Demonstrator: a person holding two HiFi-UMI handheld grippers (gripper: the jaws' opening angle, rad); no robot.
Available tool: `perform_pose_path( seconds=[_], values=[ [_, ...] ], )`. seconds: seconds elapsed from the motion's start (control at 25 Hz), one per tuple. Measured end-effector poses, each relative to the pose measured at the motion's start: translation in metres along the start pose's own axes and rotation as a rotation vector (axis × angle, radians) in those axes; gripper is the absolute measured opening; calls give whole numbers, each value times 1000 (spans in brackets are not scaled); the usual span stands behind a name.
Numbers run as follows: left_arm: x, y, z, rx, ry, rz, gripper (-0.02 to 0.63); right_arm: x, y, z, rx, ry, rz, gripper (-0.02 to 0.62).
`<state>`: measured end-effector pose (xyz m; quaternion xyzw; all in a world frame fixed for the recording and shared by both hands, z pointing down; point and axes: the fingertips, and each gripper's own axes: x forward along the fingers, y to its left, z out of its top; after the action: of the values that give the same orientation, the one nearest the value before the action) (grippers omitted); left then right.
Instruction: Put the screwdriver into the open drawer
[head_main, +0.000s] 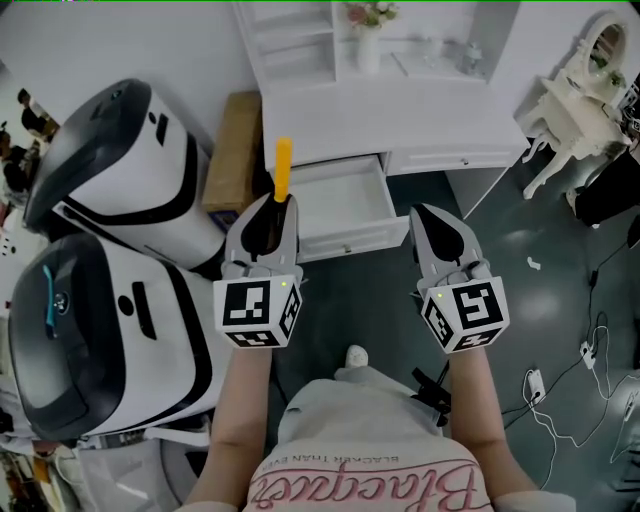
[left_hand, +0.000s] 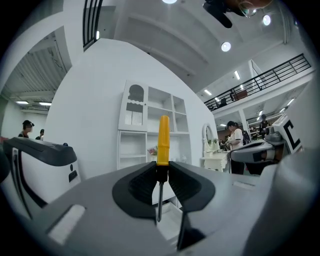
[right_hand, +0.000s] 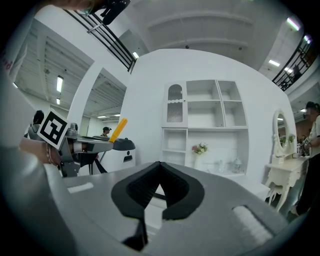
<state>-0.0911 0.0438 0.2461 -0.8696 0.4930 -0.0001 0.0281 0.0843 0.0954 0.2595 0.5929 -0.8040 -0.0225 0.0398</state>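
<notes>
Between the left tongs (head_main: 273, 203), clamped at the tips, we find the screwdriver (head_main: 283, 168): its yellow handle stands out beyond them and its metal shaft runs back between the pads. In the head view the handle lies over the left rim of the open drawer (head_main: 350, 240). The right tongs (head_main: 426, 211) are closed on nothing, level with the drawer's right corner. The drawer projects from the white desk (head_main: 440, 155), and its bottom shows bare. A cardboard box (head_main: 232, 150) stands against the desk's left side, with two white-and-black machines (head_main: 120, 250) just beyond it. Dark floor (head_main: 500, 240) lies open to the right, where a white vanity (head_main: 570, 110) stands well apart.
</notes>
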Motion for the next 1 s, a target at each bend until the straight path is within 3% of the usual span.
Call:
perform_pose_path(
  seconds=[0.56, 1.0],
  values=[
    [31, 8, -11, -4, 22, 1, 95, 26, -15, -15, 27, 25, -1, 1],
    [90, 37, -16, -16, 29, -40, 94, 80, -35, -16, 20, 51, -41, 0]
  ],
)
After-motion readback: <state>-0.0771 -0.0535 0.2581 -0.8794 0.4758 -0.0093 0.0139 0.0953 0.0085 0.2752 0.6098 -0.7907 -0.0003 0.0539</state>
